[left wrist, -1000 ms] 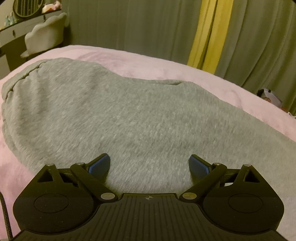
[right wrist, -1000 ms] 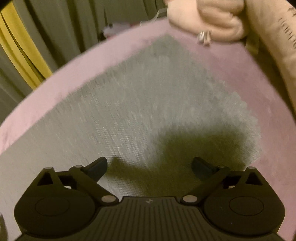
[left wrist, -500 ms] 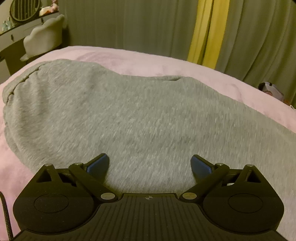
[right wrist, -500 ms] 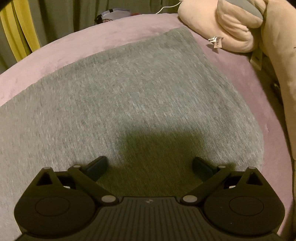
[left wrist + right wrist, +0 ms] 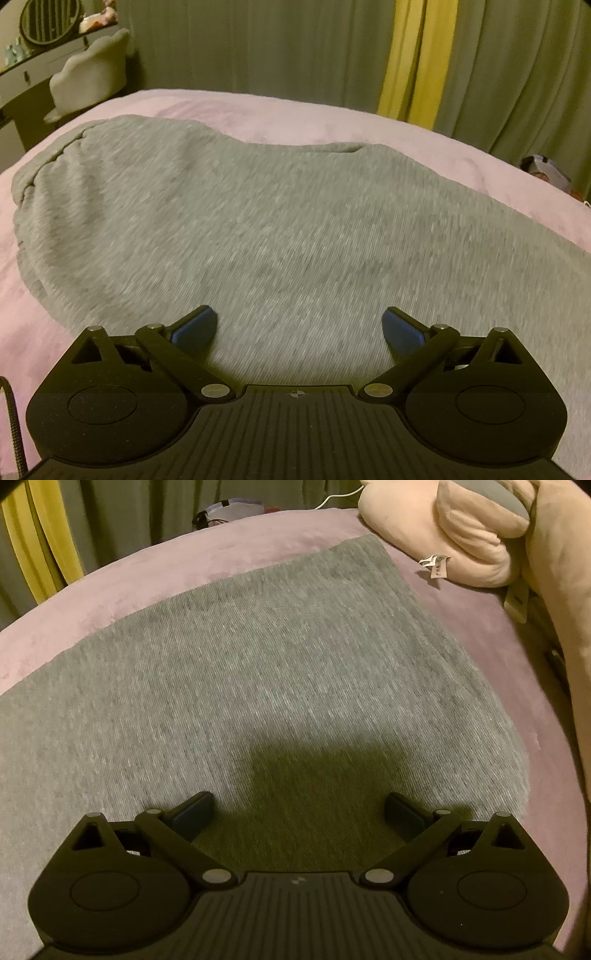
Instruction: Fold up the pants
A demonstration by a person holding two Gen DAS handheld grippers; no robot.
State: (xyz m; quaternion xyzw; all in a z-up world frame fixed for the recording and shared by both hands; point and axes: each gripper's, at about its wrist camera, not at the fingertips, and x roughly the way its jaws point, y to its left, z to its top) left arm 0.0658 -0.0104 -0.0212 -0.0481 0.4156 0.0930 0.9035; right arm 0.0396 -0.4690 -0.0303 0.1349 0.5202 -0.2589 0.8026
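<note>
- Inspecting the left wrist view, we find the grey pants (image 5: 258, 221) spread flat on a pink bed (image 5: 229, 110), with the gathered waistband (image 5: 48, 166) at the far left.
- We note the left hand-held gripper (image 5: 297, 325) poised over the near part of the pants, its jaws spread wide and released, nothing between the blue fingertips (image 5: 195, 325).
- We cannot tell from this view whether those fingertips touch the cloth.
- Behind the bed we record green curtains (image 5: 258, 48) with a yellow strip (image 5: 413, 59), and a pale chair (image 5: 92, 88) at a dresser on the far left.
- In the right wrist view, we find the pants (image 5: 258, 664) lying smooth on the bed (image 5: 184, 554), the straight leg end (image 5: 461, 657) running down the right side.
- We note the right hand-held gripper (image 5: 299, 808) over the cloth near that end, jaws wide apart and released, holding nothing; its shadow (image 5: 325, 764) falls on the cloth just ahead.
- A pink plush toy (image 5: 443, 528) with a white tag (image 5: 436, 566) lies on the bed beyond the leg end, apart from the pants.
</note>
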